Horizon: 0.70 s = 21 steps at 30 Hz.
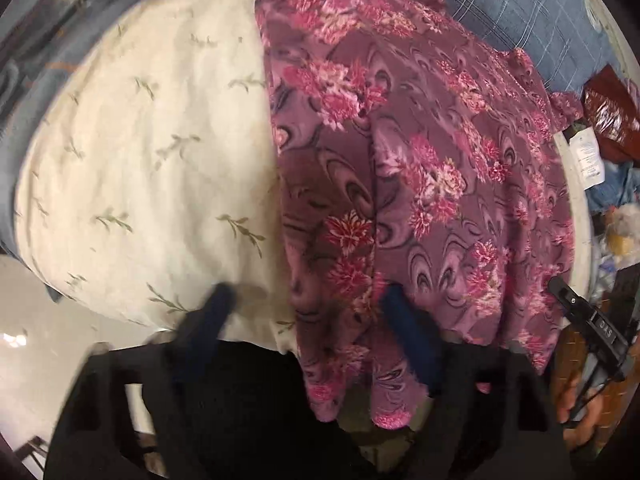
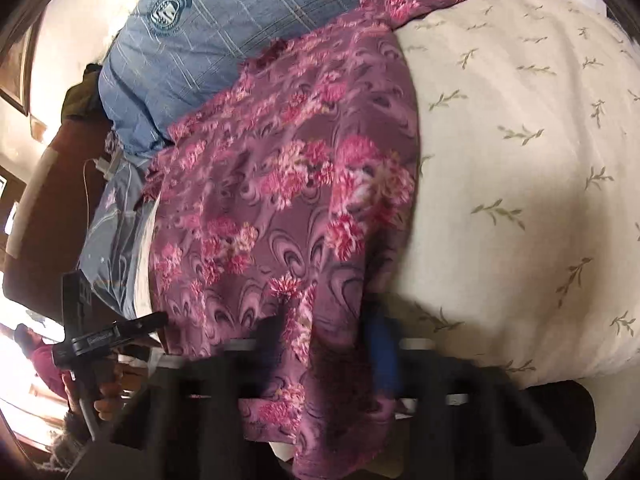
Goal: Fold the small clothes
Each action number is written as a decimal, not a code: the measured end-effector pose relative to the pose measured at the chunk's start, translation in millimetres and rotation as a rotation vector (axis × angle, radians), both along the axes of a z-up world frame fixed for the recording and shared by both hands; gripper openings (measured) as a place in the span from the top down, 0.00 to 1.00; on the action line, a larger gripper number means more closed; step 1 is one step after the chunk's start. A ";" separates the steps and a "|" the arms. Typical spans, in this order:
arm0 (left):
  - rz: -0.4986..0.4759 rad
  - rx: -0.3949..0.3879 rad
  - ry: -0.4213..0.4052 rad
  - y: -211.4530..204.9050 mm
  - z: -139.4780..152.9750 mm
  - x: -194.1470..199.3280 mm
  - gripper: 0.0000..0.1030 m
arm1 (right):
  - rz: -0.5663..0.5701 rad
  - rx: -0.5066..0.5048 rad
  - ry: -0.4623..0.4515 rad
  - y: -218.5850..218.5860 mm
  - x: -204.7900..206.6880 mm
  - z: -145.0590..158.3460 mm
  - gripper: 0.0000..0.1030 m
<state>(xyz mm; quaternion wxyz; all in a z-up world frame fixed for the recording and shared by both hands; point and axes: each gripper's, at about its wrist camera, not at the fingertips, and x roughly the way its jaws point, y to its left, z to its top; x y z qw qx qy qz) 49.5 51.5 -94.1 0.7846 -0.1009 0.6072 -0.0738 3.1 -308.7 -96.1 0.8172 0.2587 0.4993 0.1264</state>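
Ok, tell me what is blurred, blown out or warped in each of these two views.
Left wrist view: the left hand-held gripper and its fingers are smeared by motion blur; the floral garment is fairly sharp; fisheye bends the cream bedding. Right wrist view: the right hand-held gripper is blurred, the far left edge is blown out by bright light, and the blue plaid cloth curves with the lens.

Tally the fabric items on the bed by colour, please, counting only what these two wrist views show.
Purple floral garment: 1
Cream leaf-print cover: 1
Blue checked pillow: 1
Total: 3
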 end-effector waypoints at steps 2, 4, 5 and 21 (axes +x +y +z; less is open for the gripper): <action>0.004 -0.002 -0.019 3.5 5.1 0.1 0.97 | 0.014 -0.040 -0.010 2.2 -0.4 -0.2 0.93; 0.058 -0.075 -0.007 21.4 8.1 0.3 0.98 | -0.005 -0.012 -0.039 -7.1 -3.1 8.5 0.94; 0.081 -0.082 -0.016 27.8 12.3 -1.0 0.98 | -0.036 -0.004 -0.082 -16.9 -6.9 20.3 0.94; 0.037 -0.142 -0.047 30.6 21.7 -4.8 0.39 | -0.202 0.041 -0.073 -85.8 2.9 34.3 0.66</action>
